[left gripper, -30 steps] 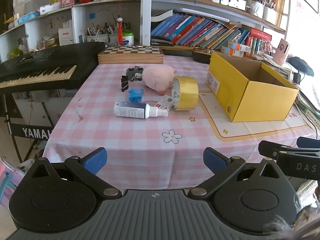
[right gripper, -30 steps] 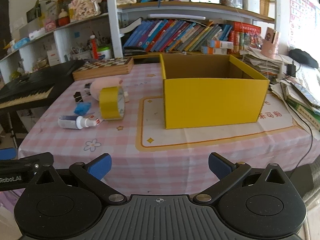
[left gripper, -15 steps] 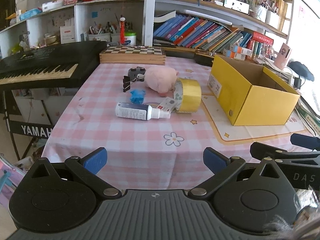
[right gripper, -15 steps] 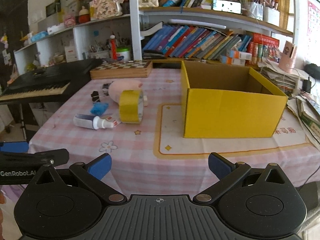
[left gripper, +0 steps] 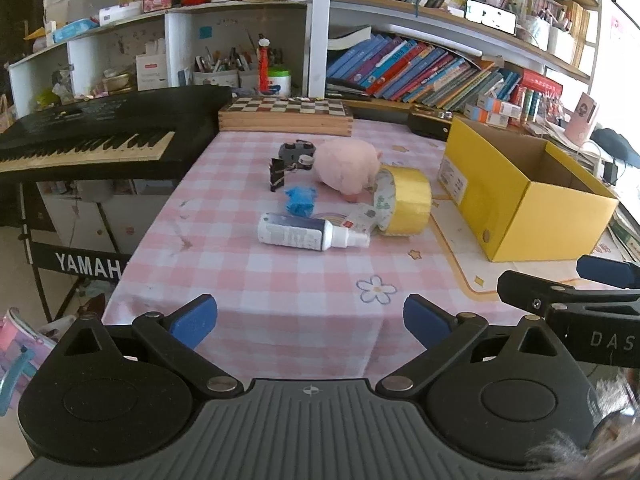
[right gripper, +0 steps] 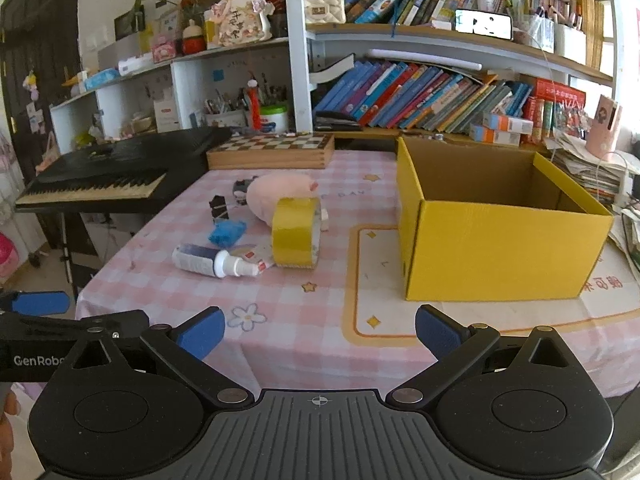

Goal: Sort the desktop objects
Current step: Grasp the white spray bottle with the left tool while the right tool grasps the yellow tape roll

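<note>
Box (right gripper: 500, 240) interior, bare, only from right wrist.

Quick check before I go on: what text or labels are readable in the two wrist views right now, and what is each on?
"YAMAH", cut off: keyboard stand.
"DAS", cut off: right gripper, seen in the left wrist view.
"GenRobo", cut off: left gripper, seen in the right wrist view.
Red characters, upside down, not legible: table mat.
Too small or blurred: spray bottle label, yellow box sticker, book spines.
</note>
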`<state>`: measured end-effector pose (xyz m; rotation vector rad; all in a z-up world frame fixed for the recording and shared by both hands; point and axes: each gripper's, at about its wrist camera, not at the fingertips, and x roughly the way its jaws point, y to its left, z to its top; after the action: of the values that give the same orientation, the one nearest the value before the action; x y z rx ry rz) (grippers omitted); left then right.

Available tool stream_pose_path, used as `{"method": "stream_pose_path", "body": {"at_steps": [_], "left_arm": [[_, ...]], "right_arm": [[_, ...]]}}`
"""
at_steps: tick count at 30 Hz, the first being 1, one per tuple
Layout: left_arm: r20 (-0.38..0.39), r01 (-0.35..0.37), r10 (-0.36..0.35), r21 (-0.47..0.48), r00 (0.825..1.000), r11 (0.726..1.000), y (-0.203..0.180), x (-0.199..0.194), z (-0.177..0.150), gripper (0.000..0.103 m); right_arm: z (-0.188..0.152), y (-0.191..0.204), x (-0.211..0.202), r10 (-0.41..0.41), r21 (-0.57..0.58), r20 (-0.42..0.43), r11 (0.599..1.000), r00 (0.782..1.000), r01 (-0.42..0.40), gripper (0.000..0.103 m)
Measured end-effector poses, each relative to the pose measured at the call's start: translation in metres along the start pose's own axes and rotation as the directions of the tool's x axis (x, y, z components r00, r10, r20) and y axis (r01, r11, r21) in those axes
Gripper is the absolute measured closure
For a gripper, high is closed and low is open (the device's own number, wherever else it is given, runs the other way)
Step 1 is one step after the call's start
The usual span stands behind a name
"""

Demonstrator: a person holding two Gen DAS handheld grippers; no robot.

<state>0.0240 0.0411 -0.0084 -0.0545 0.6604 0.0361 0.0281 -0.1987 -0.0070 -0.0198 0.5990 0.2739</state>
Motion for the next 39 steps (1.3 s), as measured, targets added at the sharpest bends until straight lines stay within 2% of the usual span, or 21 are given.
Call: {"method": "stream_pose_path", "body": {"at_steps": [7,12,19,22,28,31,34,35,39], "left_arm": [[0.016,-0.032,0.033,-0.023,0.999,0.999,0.010,0.013,0.012,0.002],[0.012,-0.051,0.052,-0.032,0.999,0.998,0.016,0.029,0.022,0.002],[-0.025,-0.057,0.055,-0.064,0.998,0.996,0.023,0.062,0.037,0.002],[-0.044,-0.052,0.049,-0.071,0.998,0.996,0.025,0.077,0.042,0.003],[-0.057,-0.032,0.028,-0.074,0.998,0.997,0.030,0.107,0.052,0.012],[-0.053,0.010,-0.010,-0.005,0.999,1.000,0.030,0.120,0.060,0.014],[-0.073,0.121,-0.112,0.125,0.991,0.985,0.030,0.133,0.069,0.016],[-0.082,0.154,-0.141,0.185,0.987,0.971,0.028,0.136,0.071,0.017],[-0.138,0.241,-0.201,0.422,0.970,0.874,0.018,0.151,0.076,0.027]], "right_arm": [[0.011,0.009,0.017,0.036,-0.021,0.002,0.999,0.999,-0.036,0.008],[0.021,0.010,0.038,0.055,-0.014,-0.019,0.998,0.998,-0.056,0.009],[0.039,0.007,0.070,0.074,0.006,-0.053,0.997,0.996,-0.074,0.009],[0.046,0.007,0.082,0.075,0.005,-0.064,0.997,0.995,-0.075,0.013],[0.060,0.006,0.109,0.081,0.019,-0.089,0.997,0.993,-0.079,0.017],[0.065,0.007,0.121,0.083,0.027,-0.103,0.996,0.991,-0.080,0.017],[0.070,0.009,0.131,0.093,0.024,-0.112,0.996,0.989,-0.091,0.017],[0.072,0.010,0.133,0.096,0.020,-0.114,0.995,0.989,-0.094,0.017],[0.078,0.011,0.142,0.105,0.019,-0.128,0.994,0.986,-0.103,0.017]]}}
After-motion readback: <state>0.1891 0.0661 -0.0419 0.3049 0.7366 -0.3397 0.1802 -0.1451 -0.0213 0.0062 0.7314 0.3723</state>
